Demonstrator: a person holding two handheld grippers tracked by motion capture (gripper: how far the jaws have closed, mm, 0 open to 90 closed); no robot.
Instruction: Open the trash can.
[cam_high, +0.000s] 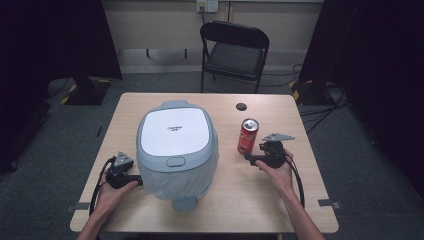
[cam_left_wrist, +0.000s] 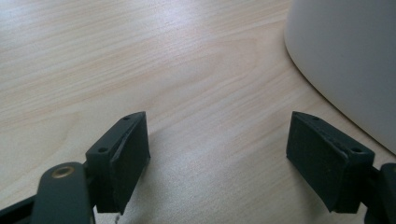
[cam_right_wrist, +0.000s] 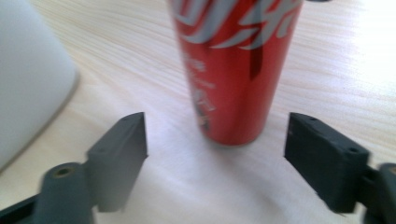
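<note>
A red soda can (cam_high: 247, 136) stands upright on the wooden table (cam_high: 260, 195), to the right of a large white and grey rice cooker (cam_high: 176, 145) with its lid down. My right gripper (cam_high: 250, 159) rests on the table just right of the can and points at it. In the right gripper view its jaws (cam_right_wrist: 217, 154) stand open, and the can (cam_right_wrist: 233, 70) rises centred just ahead of the pads, which do not touch it. My left gripper (cam_high: 136, 181) sits at the cooker's left front. It is open (cam_left_wrist: 217, 154) over bare wood, with the cooker's wall (cam_left_wrist: 345, 56) at the right.
A small dark round disc (cam_high: 241, 106) lies near the table's far edge. A black folding chair (cam_high: 234, 52) stands behind the table. Cables trail from both grippers toward the near edge. Bare wood lies in front of the cooker and at the right.
</note>
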